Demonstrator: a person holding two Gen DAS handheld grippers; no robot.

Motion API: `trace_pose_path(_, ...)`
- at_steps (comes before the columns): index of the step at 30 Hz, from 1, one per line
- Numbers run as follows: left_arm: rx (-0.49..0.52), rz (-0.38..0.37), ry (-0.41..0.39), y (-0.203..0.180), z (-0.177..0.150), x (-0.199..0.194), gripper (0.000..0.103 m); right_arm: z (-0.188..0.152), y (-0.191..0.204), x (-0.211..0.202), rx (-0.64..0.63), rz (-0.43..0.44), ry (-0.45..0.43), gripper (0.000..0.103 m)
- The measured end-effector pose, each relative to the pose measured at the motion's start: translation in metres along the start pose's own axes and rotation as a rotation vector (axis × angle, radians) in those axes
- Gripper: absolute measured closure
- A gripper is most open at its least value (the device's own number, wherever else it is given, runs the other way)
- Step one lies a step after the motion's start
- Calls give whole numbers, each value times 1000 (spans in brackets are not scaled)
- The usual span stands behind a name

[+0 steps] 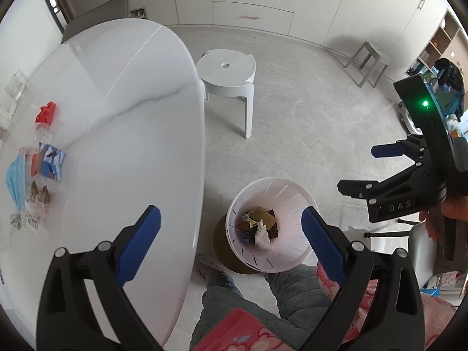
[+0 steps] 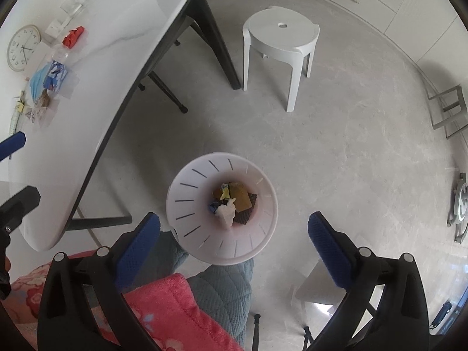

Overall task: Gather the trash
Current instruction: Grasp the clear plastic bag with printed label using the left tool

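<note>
Over the bin (image 2: 187, 193) both my hand-held grippers hang open and empty; trash (image 1: 48, 161) lies on the worktop (image 1: 131, 102), nearer my left hand-held gripper (image 1: 231, 237).

We couldn't read the scraps in the bin (image 2: 187, 204); they were too small and piled. Litter on the table (image 1: 122, 122) was motion-blurred in the left view, so the blue wrapper (image 1: 51, 161) stayed illegible. The mask (image 1: 16, 181) was cut by the frame edge. The left gripper (image 2: 17, 169) showed only fingertips in the right view. The bin's base was hidden by its rim.
</note>
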State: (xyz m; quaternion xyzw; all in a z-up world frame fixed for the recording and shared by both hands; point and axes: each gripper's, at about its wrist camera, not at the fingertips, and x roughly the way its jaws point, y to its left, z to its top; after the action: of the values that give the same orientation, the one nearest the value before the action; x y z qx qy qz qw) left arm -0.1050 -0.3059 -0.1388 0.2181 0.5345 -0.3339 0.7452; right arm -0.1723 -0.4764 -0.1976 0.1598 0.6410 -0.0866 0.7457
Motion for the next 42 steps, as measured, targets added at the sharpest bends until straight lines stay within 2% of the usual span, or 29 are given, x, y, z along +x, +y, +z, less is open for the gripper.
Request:
trace_pose_path(5,-51,13,-6,20,-8,-1,8,14,15,-3,-25,2,-14,3)
trace_pose_path(12,-182,96,-31,79,-20,-9,8,46,62,-8,-85,24,-58,3)
trace_pose_path(19,-299,252,-38,167,-39,-12,8,88,137,-10,-203,54,-96,3)
trace_pose_path(22,-418,289,-18,218,-51,-11,8,106,172,-11,-232,72,-118,3)
trace_pose_path(26,-668,268,-19,293,-66,-9,8,128,213,-6,-249,92,-136,3)
trace_pose_path(29,-802,271,-21,333,-70,-1,8,148,242,1,-255,105,-144,3)
trace_pose_path(35,-918,233,27,389,-64,30,8,189,295,22,-266,130,-147,3)
trace_pose_path(42,-1040,141,93,423,-57,65,10,221,333,43,-249,145,-128,3)
